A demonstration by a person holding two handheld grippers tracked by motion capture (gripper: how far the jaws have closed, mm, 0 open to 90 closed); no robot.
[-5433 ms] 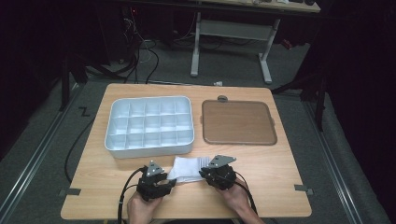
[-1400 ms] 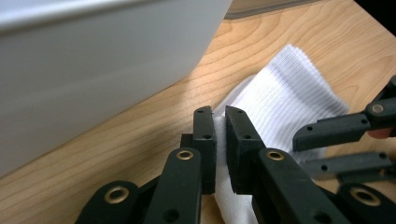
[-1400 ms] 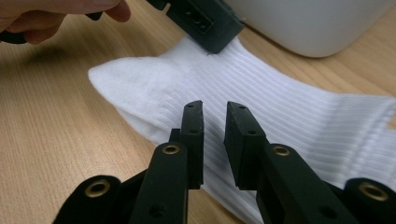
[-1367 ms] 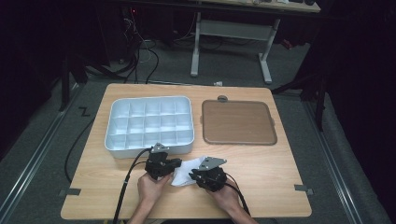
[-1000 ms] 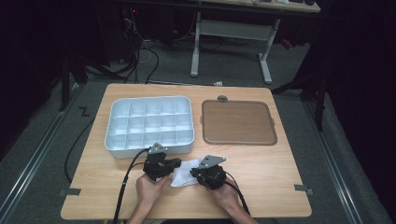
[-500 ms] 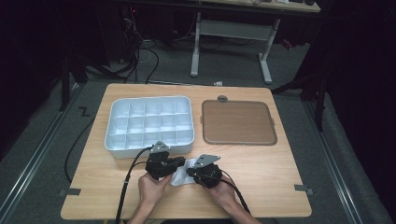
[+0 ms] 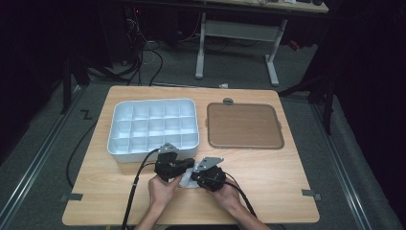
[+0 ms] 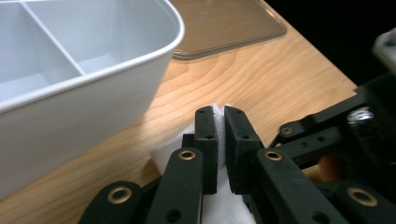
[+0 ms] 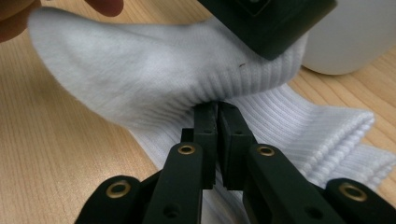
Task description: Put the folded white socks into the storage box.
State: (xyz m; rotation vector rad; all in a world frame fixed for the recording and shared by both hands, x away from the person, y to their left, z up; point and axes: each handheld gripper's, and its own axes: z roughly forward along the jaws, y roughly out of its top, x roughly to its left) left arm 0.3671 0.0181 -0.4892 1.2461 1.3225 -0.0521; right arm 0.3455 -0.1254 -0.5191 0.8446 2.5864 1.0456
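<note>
A white sock [image 7: 187, 180] lies on the wooden table [image 7: 268, 172] near its front edge, with both grippers bunched over it. My left gripper [image 7: 187, 166] comes in from the left, and in the left gripper view its jaws [image 8: 218, 112] stand nearly together with a sliver of white sock fabric [image 8: 219, 105] pinched at their tips. My right gripper [image 7: 195, 176] faces it from the right. In the right gripper view my right gripper [image 9: 213, 108] is shut on the folded edge of a ribbed sock [image 9: 154, 70], while a second ribbed layer [image 9: 322, 135] lies flat beneath.
A white compartment tray [image 7: 119, 143] stands just behind the hands, its curved wall [image 8: 70, 116] close to the left jaws. To its right lies a brown flat lid [image 7: 244, 125]. Cables trail off the front edge. The left gripper's body [image 9: 271, 23] hangs right over the sock.
The two grippers have drawn closer together over the sock, which was spread between them and is now mostly covered. In the last second the right gripper slid slightly left.
</note>
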